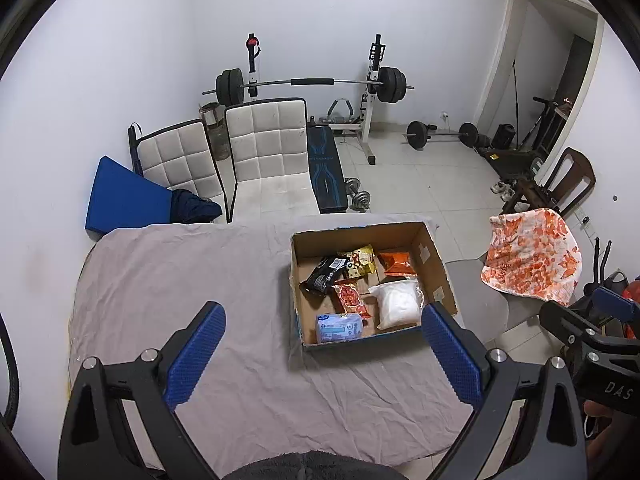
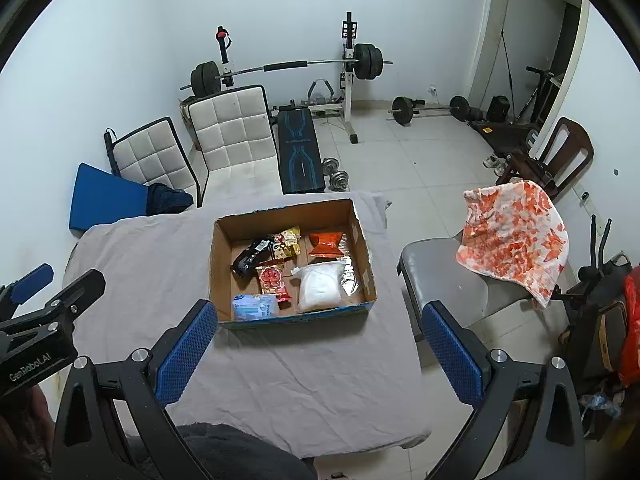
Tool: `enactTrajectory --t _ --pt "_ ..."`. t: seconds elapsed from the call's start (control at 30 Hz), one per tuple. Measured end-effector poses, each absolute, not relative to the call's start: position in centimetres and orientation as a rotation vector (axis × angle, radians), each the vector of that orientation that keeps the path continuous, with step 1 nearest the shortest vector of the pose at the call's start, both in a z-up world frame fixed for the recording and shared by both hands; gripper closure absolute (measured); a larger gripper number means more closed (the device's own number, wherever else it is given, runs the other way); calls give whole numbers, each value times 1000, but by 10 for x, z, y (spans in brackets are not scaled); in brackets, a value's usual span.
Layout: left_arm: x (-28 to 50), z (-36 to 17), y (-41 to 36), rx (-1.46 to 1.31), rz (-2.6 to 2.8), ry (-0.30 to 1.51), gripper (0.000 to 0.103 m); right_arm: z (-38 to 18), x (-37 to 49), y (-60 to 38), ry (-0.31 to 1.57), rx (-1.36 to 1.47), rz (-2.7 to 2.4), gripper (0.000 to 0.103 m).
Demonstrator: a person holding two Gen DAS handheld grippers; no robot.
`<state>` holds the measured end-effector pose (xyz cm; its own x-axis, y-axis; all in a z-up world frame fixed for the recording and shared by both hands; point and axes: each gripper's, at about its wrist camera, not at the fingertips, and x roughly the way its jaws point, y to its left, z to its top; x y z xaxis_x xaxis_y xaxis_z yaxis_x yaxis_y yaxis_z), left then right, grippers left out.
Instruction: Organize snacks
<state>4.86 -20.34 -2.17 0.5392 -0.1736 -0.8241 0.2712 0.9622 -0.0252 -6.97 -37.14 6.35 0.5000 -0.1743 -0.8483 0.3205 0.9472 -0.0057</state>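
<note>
An open cardboard box (image 1: 438, 264) (image 2: 362, 240) stands on a table draped in grey cloth (image 1: 180, 272) (image 2: 152, 248). Inside lie several snacks: a black packet (image 1: 322, 274) (image 2: 250, 258), a yellow packet (image 1: 362, 262) (image 2: 289, 242), an orange packet (image 1: 396, 263) (image 2: 326, 244), a red packet (image 1: 350, 296) (image 2: 272, 280), a white bag (image 1: 398, 304) (image 2: 320, 286) and a pale blue pack (image 1: 338, 327) (image 2: 254, 307). My left gripper (image 1: 320, 354) hangs open above the table's near side, holding nothing. My right gripper (image 2: 318, 354) is open too, also short of the box.
A grey chair (image 2: 444, 280) draped with an orange-and-white towel (image 1: 532, 258) (image 2: 516, 236) stands right of the table. Behind the table are two white padded chairs (image 1: 268, 148) (image 2: 232, 132), a blue cushion (image 1: 120, 196), a weight bench with barbell (image 1: 320, 160) (image 2: 300, 148) and dumbbells on tiled floor.
</note>
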Motion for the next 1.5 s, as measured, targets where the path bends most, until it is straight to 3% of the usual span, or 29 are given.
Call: enactTrajectory --t 1.5 --pt "36 -17 -194 112 -231 926 2 80 -74 -348 981 186 -297 0"
